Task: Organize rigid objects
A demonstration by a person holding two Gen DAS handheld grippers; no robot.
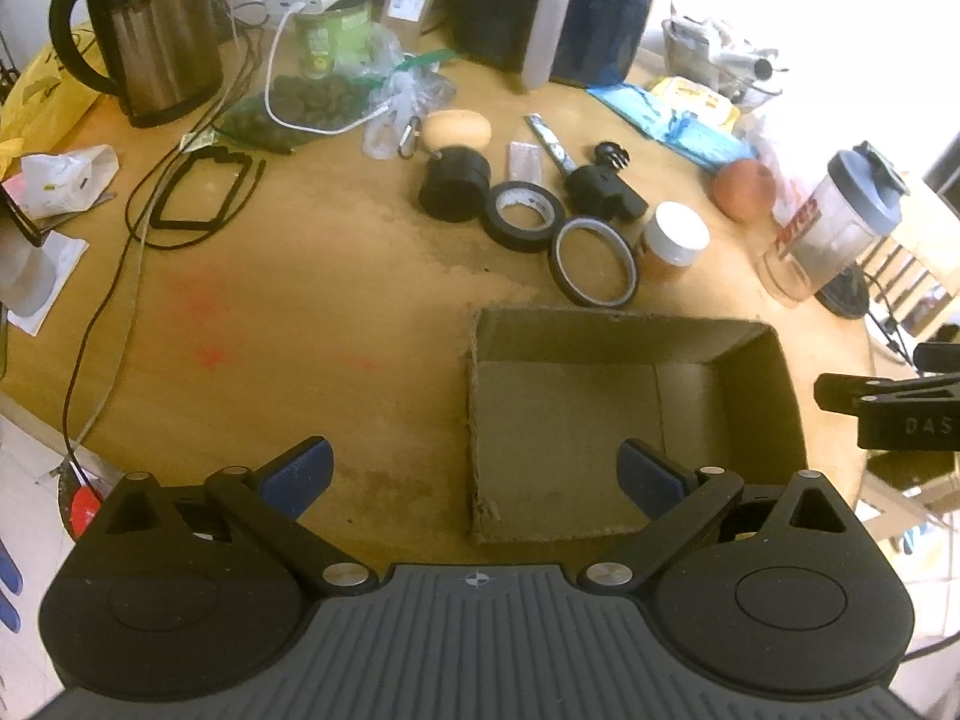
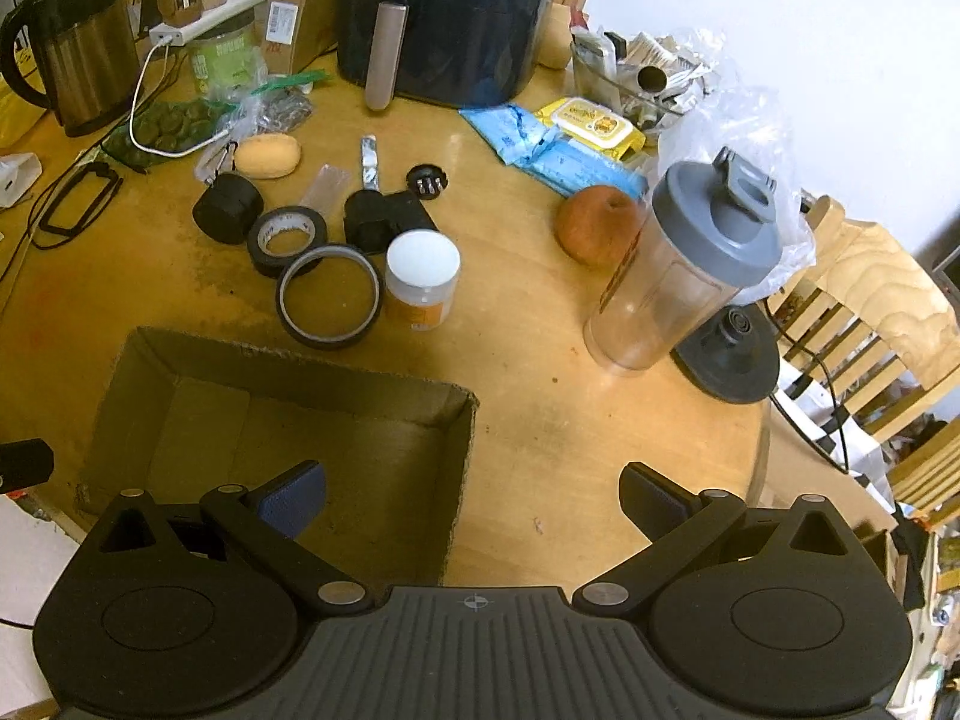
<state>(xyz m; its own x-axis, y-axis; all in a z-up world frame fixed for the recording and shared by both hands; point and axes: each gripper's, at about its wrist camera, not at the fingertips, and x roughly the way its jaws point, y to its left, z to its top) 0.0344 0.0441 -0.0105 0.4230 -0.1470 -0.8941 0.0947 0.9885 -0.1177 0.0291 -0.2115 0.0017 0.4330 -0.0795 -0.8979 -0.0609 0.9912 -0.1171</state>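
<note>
An empty cardboard box [image 1: 750, 396] [image 2: 180, 360] lies on the round wooden table [image 1: 336, 276] [image 2: 540, 396]. Beyond it sit a black tape roll [image 1: 523, 210] [image 2: 287, 240], a thin tape ring [image 1: 593, 261] [image 2: 329, 297], a white-lidded jar [image 1: 673, 240] [image 2: 422, 279], a black cylinder [image 1: 453, 183] [image 2: 228, 207] and a black mount [image 1: 603, 186] [image 2: 384, 219]. My left gripper [image 1: 477, 474] is open and empty at the box's near left edge. My right gripper [image 2: 474, 495] is open and empty over the box's near right corner; it also shows in the left wrist view [image 1: 888, 408].
A kettle [image 1: 150, 30], an air fryer [image 2: 450, 18], a shaker bottle [image 2: 690, 264], an apple [image 2: 594, 225], a yellow sponge [image 2: 267, 156], a black frame with cables [image 1: 201, 189] and snack bags [image 2: 552, 138] crowd the far table. A wooden chair [image 2: 870, 300] stands at right.
</note>
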